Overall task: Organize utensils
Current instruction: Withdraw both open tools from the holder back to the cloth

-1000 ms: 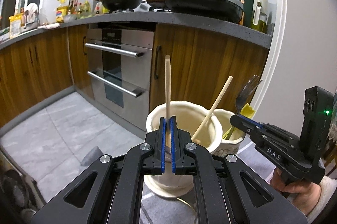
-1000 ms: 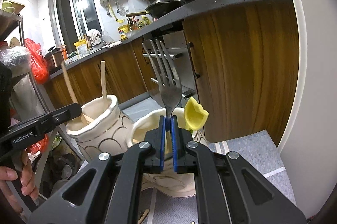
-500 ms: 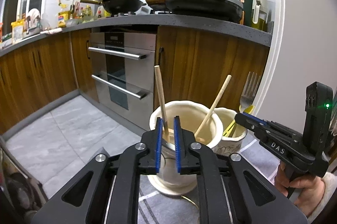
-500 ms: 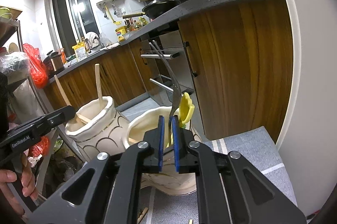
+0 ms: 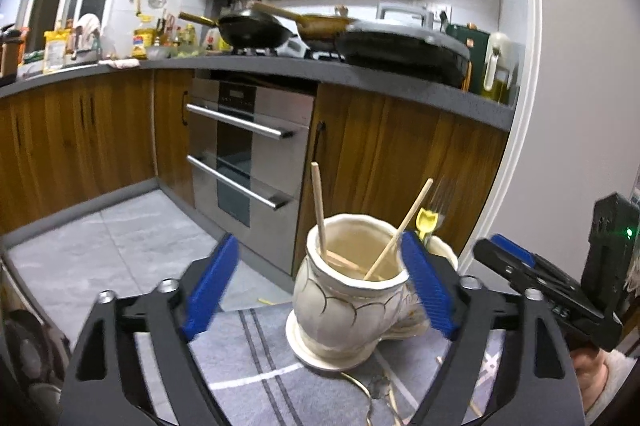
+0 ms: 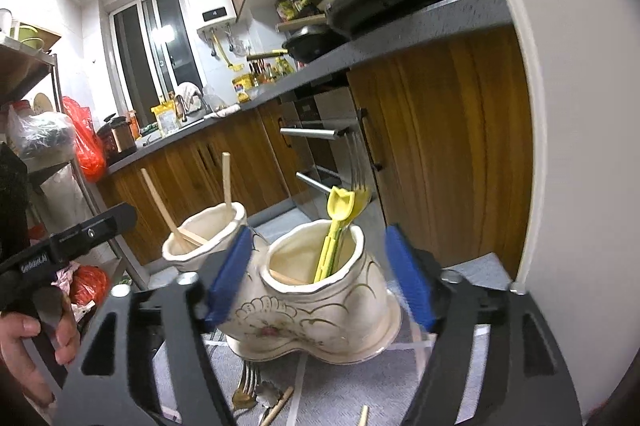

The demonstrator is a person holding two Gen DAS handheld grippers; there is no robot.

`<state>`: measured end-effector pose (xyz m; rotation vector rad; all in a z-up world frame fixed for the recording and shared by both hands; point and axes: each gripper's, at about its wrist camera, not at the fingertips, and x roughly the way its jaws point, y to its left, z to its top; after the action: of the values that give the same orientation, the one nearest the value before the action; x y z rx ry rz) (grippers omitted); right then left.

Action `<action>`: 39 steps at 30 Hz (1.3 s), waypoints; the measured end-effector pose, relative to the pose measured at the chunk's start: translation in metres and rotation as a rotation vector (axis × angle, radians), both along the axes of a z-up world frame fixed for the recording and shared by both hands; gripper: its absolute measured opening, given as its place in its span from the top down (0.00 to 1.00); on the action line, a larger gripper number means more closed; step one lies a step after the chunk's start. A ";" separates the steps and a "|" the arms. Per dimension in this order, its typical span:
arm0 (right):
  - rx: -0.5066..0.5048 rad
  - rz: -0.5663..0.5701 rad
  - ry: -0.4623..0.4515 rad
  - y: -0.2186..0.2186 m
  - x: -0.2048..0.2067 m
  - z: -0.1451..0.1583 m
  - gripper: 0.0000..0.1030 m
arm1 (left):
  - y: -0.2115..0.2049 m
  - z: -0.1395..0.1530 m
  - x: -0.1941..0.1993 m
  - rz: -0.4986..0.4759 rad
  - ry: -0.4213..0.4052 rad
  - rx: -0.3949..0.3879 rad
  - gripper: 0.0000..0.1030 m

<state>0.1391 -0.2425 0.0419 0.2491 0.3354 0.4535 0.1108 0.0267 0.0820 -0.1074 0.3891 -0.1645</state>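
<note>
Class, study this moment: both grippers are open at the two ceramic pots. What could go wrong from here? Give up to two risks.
1. The open left gripper straddles the left pot; one blue pad sits close to its rim, so a careless pull-back might tip it.
2. A fork and wooden sticks lie on the cloth right below the right pot; reaching for them could knock its base.

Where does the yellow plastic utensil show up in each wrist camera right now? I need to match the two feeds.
Left wrist: the yellow plastic utensil peeks up right of centre, behind the chopstick pot, beside the metal fork.
Right wrist: it stands at centre in the near flowered pot, leaning against the same fork.
Shared landmark: the oven under the counter, behind the pots in both views.
</note>
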 end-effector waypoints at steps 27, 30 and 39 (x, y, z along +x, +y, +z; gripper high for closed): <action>-0.220 0.008 0.132 0.008 -0.062 -0.030 0.05 | 0.016 -0.072 -0.078 0.091 0.175 0.180 0.06; -0.243 0.037 0.160 0.011 -0.068 -0.037 0.05 | 0.017 -0.079 -0.087 0.081 0.198 0.189 0.06; -0.333 0.104 0.239 0.037 -0.083 -0.057 0.05 | 0.019 -0.090 -0.104 0.052 0.238 0.168 0.06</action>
<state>0.0563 -0.2058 -0.0153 -0.0402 0.6525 0.4637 0.0073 0.0461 -0.0081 0.0293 0.6350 -0.0666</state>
